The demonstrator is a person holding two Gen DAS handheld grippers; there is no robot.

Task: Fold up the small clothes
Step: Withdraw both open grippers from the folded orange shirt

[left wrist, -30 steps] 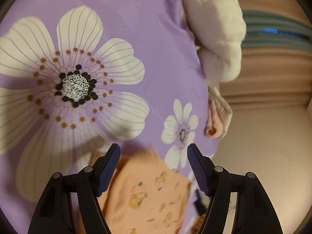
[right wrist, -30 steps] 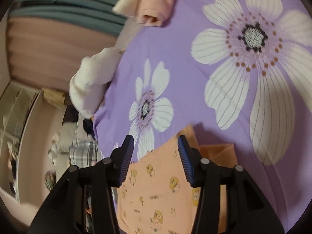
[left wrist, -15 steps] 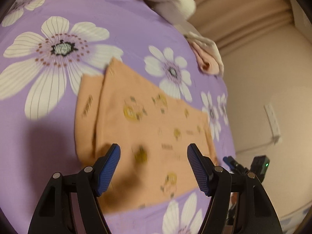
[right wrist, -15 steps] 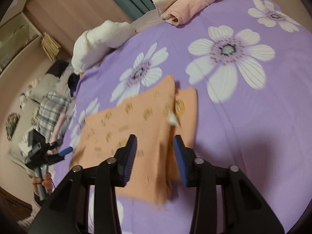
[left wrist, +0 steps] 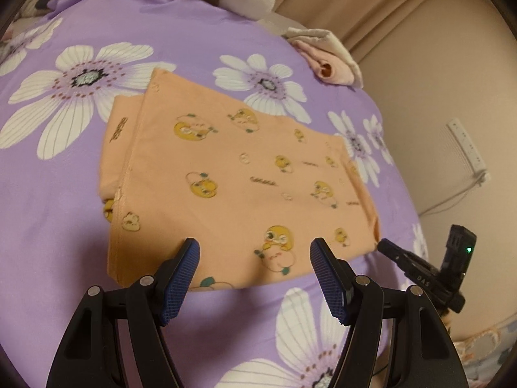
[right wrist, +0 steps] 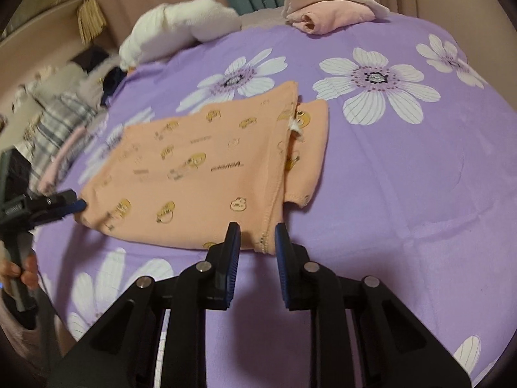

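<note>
Your orange garment [left wrist: 232, 181] lay flat on the purple floral bedspread [left wrist: 58, 200], folded over so that a narrower under-layer showed along one short side, with a white tag [right wrist: 295, 128] sticking out at the seam. Your left gripper [left wrist: 255, 252] hovered over the garment's near long edge with its jaws spread wide and nothing between them. Your right gripper [right wrist: 257, 237] stood at the near corner of the garment, beside the stitched hem, jaws parted by a narrow gap and released; whether the pads touched the cloth could not be told. Beyond the garment's far side, a folded pink and cream bundle [right wrist: 329, 13] and a white fluffy item [right wrist: 174, 32] rested at the bedspread's edge. Plaid clothing [right wrist: 58, 123] lay off the bedspread, near the white fluffy item.
</note>
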